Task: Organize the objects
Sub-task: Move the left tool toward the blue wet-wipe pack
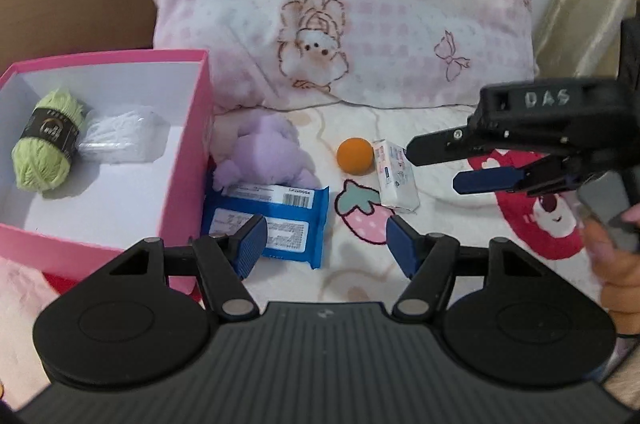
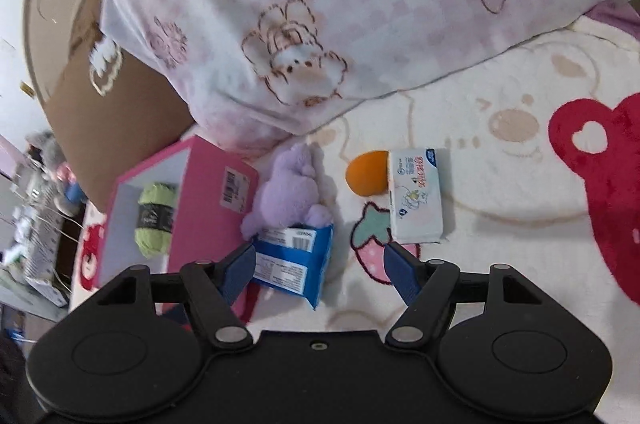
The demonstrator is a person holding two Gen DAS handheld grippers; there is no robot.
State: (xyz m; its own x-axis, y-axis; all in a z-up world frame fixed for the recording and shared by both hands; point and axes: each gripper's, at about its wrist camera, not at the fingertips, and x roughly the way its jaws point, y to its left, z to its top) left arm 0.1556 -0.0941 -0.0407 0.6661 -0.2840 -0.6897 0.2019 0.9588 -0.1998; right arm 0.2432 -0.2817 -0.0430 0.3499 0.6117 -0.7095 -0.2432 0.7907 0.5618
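At 12 o'clock from my left gripper point(image 1: 322, 242), jaws apart and empty, lies the blue packet point(image 1: 276, 220), long axis 9-to-3, beside the pink box point(image 1: 188, 160) at 10 o'clock. My right gripper point(image 2: 318, 270), also apart and empty, sits comparably near; I judge either could take it.

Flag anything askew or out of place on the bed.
Nothing spilled or damaged. The blue packet lies skewed, one end overlapping the purple plush, beside the pink box. The orange ball touches the white packet. Both still outside the box.
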